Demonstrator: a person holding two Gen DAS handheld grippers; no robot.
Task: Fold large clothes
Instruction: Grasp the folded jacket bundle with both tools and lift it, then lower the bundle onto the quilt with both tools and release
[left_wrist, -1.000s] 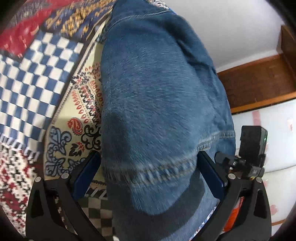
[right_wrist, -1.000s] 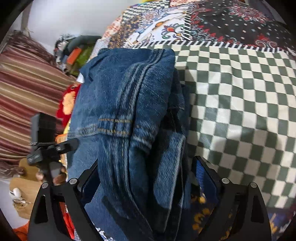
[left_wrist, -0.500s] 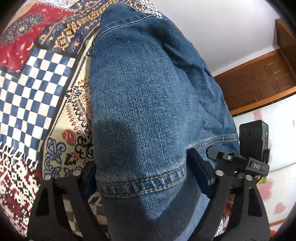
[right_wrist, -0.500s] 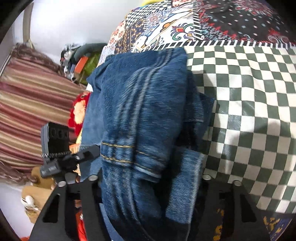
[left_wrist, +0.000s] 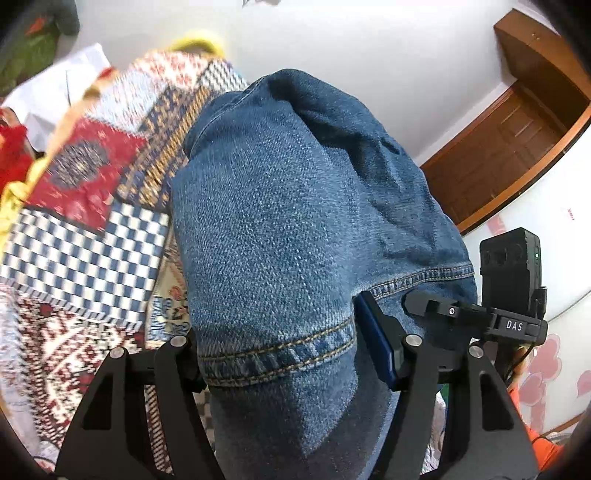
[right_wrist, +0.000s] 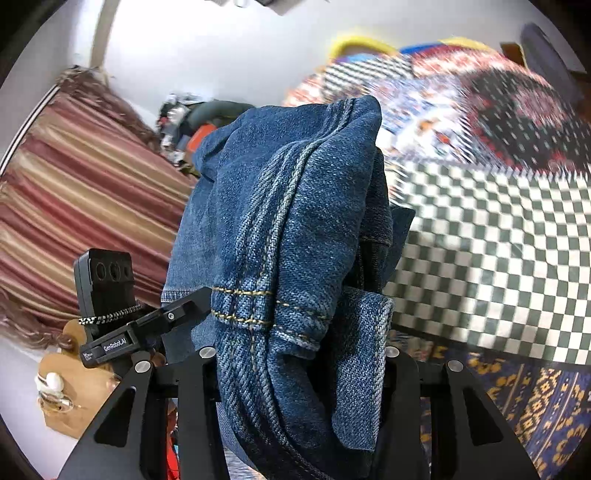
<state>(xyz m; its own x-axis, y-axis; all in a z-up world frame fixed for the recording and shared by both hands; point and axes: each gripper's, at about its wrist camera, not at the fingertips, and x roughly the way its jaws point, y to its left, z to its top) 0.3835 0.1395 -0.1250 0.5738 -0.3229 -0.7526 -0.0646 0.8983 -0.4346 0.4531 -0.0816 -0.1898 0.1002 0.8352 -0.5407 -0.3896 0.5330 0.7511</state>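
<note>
A folded pair of blue jeans (left_wrist: 295, 203) fills the middle of the left wrist view, its stitched hem lying across my left gripper (left_wrist: 277, 325). The jaws are closing and both pads press on the denim bundle, which hangs lifted above the patchwork quilt (left_wrist: 85, 236). In the right wrist view the other end of the jeans (right_wrist: 280, 203), with its side seam and doubled hem, sits in my right gripper (right_wrist: 297, 350). Those jaws are closing too, squeezing the thick folded layers. The checkered quilt (right_wrist: 498, 240) lies below and to the right.
A brown wooden door (left_wrist: 517, 147) and a white wall stand behind the bed. A red striped curtain (right_wrist: 74, 203) hangs at the left, with a heap of clothes (right_wrist: 192, 110) beyond it. A black camera block on a bracket (left_wrist: 509, 280) juts in beside the jeans.
Both grippers have closed on the jeans and risen with them. The quilt has dropped away, and more of the wall and room shows at the top of each view.
</note>
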